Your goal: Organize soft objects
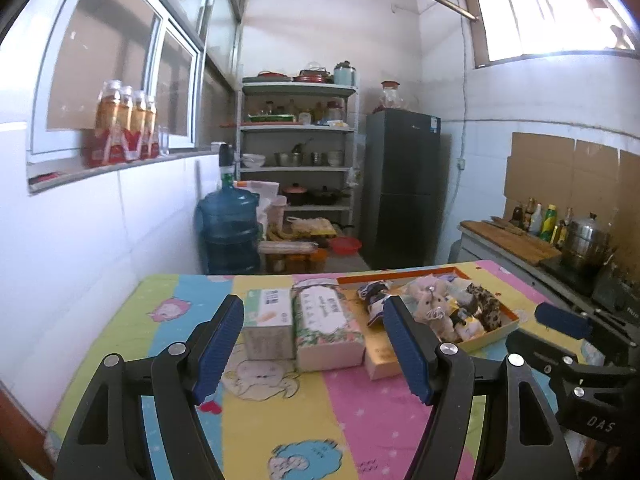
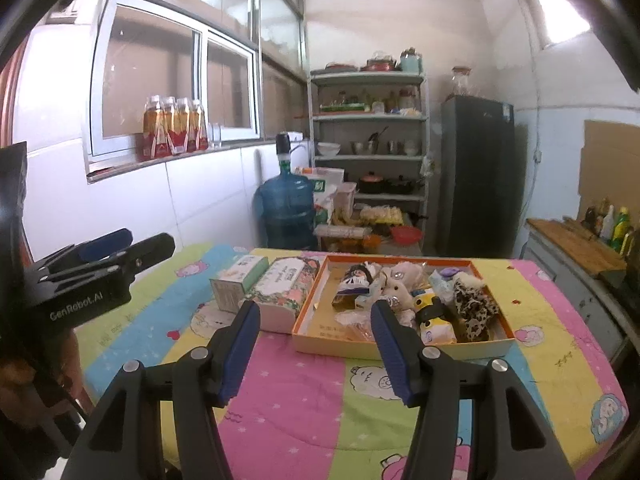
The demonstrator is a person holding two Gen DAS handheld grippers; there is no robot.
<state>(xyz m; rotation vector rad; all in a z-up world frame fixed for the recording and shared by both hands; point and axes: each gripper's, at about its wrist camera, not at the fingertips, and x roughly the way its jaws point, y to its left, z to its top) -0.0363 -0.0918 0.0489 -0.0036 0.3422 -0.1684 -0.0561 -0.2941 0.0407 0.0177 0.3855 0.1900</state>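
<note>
An orange-rimmed shallow box [image 2: 404,346] sits on the colourful table cover and holds several soft toys: a pale plush bear [image 2: 400,286], a yellow and black plush [image 2: 434,316] and a leopard-print piece [image 2: 476,306]. The box also shows in the left wrist view [image 1: 490,334]. Left of it lie a floral tissue pack [image 2: 282,292] and a small green and white tissue box [image 2: 236,282]. My left gripper [image 1: 314,344] is open and empty above the table, short of the tissue packs. My right gripper [image 2: 316,346] is open and empty, short of the box's near rim.
The table [image 2: 304,400] has a striped cartoon cover. Behind it stand a blue water jug [image 2: 286,208], a metal shelf rack [image 2: 370,140] and a dark fridge [image 2: 476,176]. A counter with bottles and a pot [image 1: 588,240] runs along the right wall.
</note>
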